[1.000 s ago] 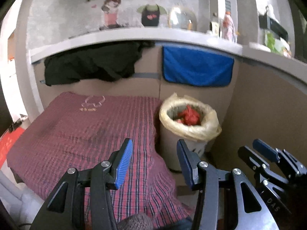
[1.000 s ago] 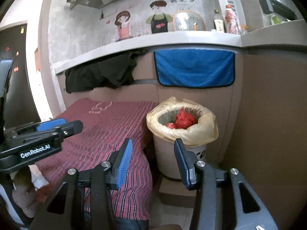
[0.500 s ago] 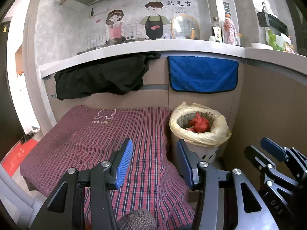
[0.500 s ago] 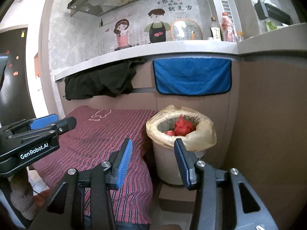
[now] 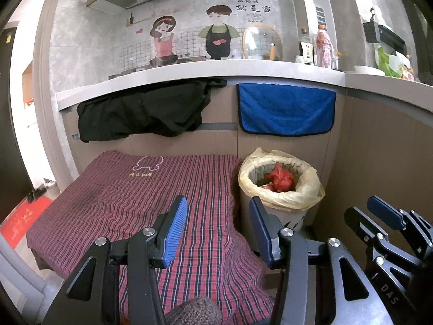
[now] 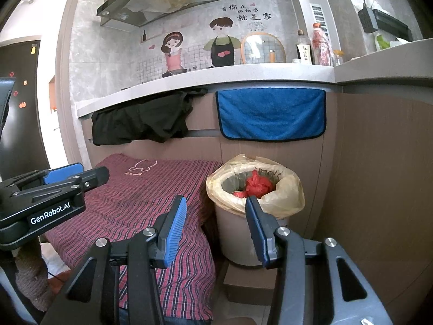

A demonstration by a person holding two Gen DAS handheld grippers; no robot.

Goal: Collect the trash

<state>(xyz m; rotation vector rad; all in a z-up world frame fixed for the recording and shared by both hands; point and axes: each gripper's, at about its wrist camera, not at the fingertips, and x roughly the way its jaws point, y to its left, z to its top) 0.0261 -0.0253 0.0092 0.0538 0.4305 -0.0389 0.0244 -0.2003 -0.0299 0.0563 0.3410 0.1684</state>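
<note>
A white trash bin (image 5: 286,216) lined with a yellowish plastic bag (image 5: 303,192) stands on the floor in the corner, right of a low table. Red crumpled trash (image 5: 278,180) lies inside it. The bin (image 6: 238,243), its bag (image 6: 286,197) and the red trash (image 6: 257,185) also show in the right wrist view. My left gripper (image 5: 217,228) is open and empty, held back above the table's near edge. My right gripper (image 6: 215,227) is open and empty, short of the bin. Each gripper shows in the other's view, the right (image 5: 379,216) and the left (image 6: 78,174).
The low table is covered by a red plaid cloth (image 5: 140,197). Behind it a counter front carries a black garment (image 5: 140,113) and a blue towel (image 5: 286,111). Bottles (image 5: 323,46) stand on the counter. A brown panel wall (image 6: 379,176) closes the right side.
Both grippers have drawn back and tilted up, so the bin and table sit lower and farther in view and more of the wall shows. Both stay open and empty.
</note>
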